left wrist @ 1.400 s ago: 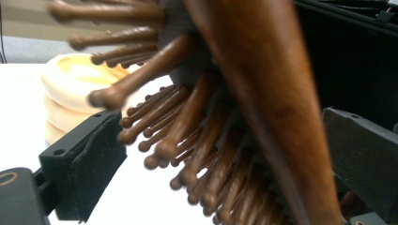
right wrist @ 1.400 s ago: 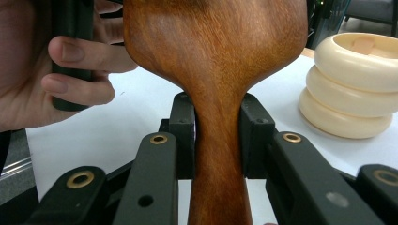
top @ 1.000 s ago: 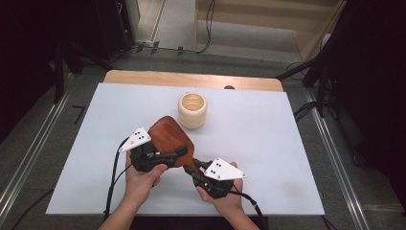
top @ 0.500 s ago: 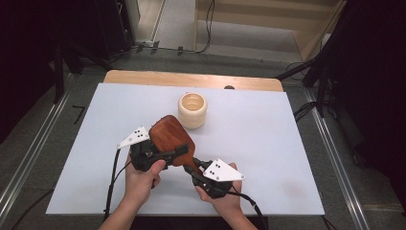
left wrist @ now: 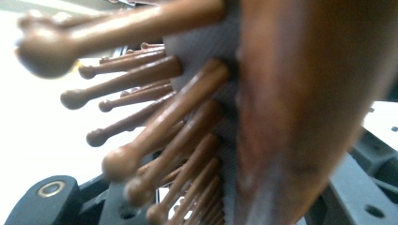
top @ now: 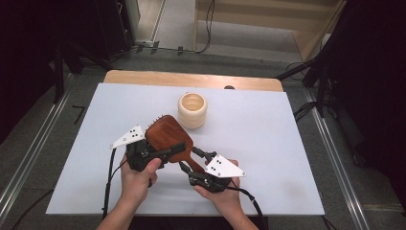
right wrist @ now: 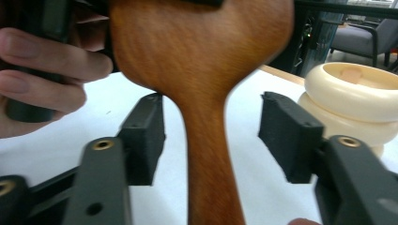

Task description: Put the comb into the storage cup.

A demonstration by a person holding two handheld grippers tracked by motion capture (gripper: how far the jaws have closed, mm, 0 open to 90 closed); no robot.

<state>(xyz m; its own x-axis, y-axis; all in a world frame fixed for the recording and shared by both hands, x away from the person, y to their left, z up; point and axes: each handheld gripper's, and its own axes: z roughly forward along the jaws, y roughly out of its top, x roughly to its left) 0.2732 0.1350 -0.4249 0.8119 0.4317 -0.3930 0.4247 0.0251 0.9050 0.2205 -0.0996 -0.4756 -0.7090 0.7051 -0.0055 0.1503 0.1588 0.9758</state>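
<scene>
Hand-held gripper left (top: 165,154) has just clamped our wooden hairbrush (top: 167,136) head; right (top: 191,160) just released handle, jaws wide; handover done.

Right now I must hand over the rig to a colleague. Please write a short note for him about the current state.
Left gripper: jaws just closed, shut on the hairbrush head, bristles facing down.
Right gripper: jaws just opened; they flank the brush handle without touching it.
Cream cup: stands apart on the white table, beyond the brush.
Done: brush passed from right to left.
Left: probably draw the right gripper away, then place the brush.
</scene>
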